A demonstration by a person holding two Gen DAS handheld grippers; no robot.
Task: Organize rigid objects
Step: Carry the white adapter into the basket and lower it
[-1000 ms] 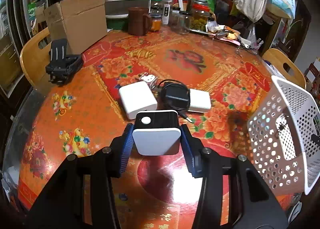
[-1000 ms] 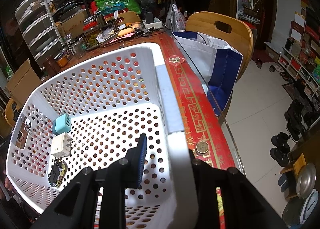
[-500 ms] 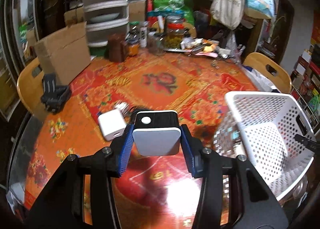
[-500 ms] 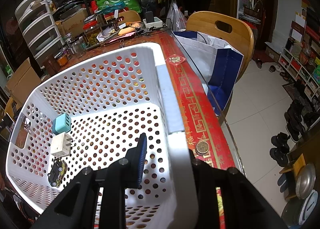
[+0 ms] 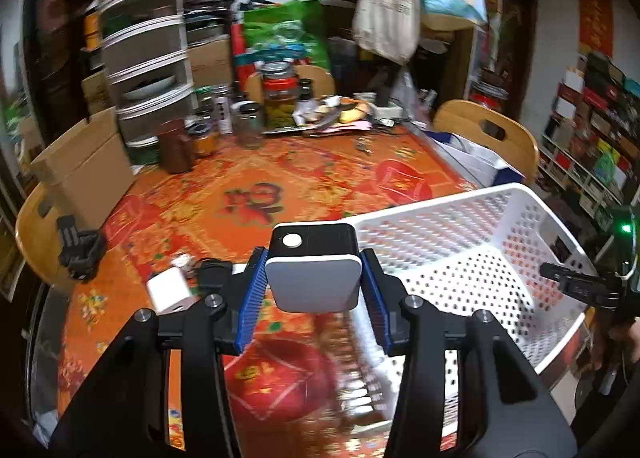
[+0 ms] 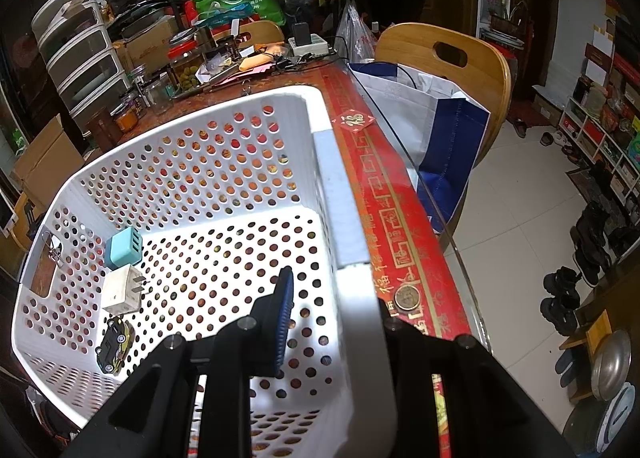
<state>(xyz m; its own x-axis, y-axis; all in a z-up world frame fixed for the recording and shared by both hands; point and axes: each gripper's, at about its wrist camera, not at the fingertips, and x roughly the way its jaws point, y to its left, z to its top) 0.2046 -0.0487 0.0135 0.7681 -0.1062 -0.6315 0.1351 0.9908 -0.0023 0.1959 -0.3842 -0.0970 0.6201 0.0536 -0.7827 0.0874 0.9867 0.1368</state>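
Note:
My left gripper (image 5: pixel 314 290) is shut on a black and white box-shaped device (image 5: pixel 313 266), held in the air above the table near the left rim of the white perforated basket (image 5: pixel 472 254). A white charger block (image 5: pixel 168 290) and a black cabled item (image 5: pixel 212 272) lie on the table behind the gripper's left finger. My right gripper (image 6: pixel 344 310) is shut on the basket's right wall (image 6: pixel 340 217), with one blue pad inside. On the basket floor lie a teal charger (image 6: pixel 124 248), a white plug adapter (image 6: pixel 122 290) and a small toy car (image 6: pixel 113 344).
A round table with a red floral cloth (image 5: pixel 248 193) carries jars (image 5: pixel 280 101), a cardboard box (image 5: pixel 80 169) and a black folded holder (image 5: pixel 78 248) at the left edge. Wooden chairs (image 6: pixel 444 57) stand around; a white and blue bag (image 6: pixel 424 113) sits on one. A coin (image 6: pixel 407 296) lies by the basket.
My left gripper has risen and swung right with the device, from over the chargers toward the basket. The right gripper and basket have kept still.

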